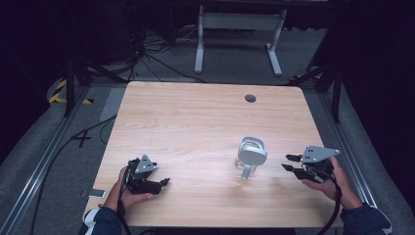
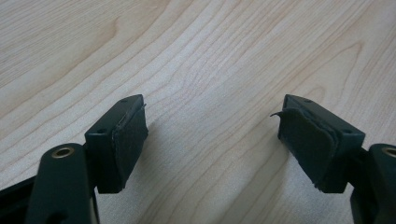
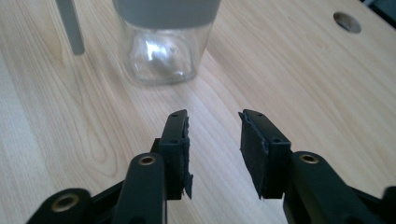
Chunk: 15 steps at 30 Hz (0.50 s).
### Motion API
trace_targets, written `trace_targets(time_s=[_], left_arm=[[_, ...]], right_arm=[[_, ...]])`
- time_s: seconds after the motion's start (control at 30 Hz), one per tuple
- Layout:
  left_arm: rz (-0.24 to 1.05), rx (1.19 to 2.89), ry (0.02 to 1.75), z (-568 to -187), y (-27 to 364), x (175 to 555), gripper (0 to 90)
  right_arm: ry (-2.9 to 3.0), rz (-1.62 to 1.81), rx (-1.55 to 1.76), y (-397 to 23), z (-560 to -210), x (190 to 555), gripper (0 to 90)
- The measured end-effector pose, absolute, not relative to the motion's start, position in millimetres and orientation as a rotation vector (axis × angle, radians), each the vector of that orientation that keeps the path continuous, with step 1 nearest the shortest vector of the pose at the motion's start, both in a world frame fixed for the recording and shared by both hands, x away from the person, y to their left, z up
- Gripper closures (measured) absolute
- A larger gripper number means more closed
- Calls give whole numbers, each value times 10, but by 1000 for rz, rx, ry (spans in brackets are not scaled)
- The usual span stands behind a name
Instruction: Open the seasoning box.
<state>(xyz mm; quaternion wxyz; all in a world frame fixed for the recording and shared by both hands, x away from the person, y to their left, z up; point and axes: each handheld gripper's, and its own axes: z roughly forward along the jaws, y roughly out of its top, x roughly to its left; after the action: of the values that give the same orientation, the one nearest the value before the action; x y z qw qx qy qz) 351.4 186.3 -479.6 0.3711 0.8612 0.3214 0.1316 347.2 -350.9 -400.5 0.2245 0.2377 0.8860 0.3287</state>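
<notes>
Nearest the camera, held low over the near edge of the surface [image 1: 195,112]: left tongs [image 1: 164,181] in the left hand [image 1: 128,193], right tongs [image 1: 289,163] in the right hand [image 1: 337,183]. Left tongs spread wide, nothing between the pads [image 2: 128,140], bare wood grain beneath. Right tongs part-open, a narrower gap, empty too, pointed toward the jug [image 3: 163,46].

Farther in, right of centre: a clear glass jug [image 1: 251,156] with a grey lid and a grey handle, upright on the wood, apart from both tongs, nearer the right pair. Seen close through the right gripper view, glass base just beyond the jaw tips, handle off to the left.

Farther still, a round cable hole [image 1: 250,98] near the far edge, then grey floor, loose cables and a white desk frame [image 1: 240,29].

Judged as the approach step, nothing gripped yet. Next move likely called for: right tongs widened or turned to suit the handle or the lid, eased forward, closed gently; glass probably slippery, so a grip on the grey parts looked safer. Left tongs well placed to steady the base if needed.
</notes>
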Motion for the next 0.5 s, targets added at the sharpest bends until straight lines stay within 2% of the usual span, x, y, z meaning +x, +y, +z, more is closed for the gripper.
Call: trace_targets(time_s=[0.13, 0.3, 0.37, 0.5], left_arm=[[341, 2204, 826, -4799, 1860, 3513, 240], [343, 2214, 817, -4793, 1864, 3520, 236], [334, 2207, 822, -4799, 1854, 3520, 230], [329, 2208, 812, -4804, 1827, 3548, 200]], right_arm=[[2465, 913, 676, -3626, -4102, 3435, 580], [2467, 885, 702, -3740, -4254, 3361, 482], [2472, 870, 723, -3794, -4320, 3341, 413], [2463, 867, 790, -3937, -4471, 3300, 357]])
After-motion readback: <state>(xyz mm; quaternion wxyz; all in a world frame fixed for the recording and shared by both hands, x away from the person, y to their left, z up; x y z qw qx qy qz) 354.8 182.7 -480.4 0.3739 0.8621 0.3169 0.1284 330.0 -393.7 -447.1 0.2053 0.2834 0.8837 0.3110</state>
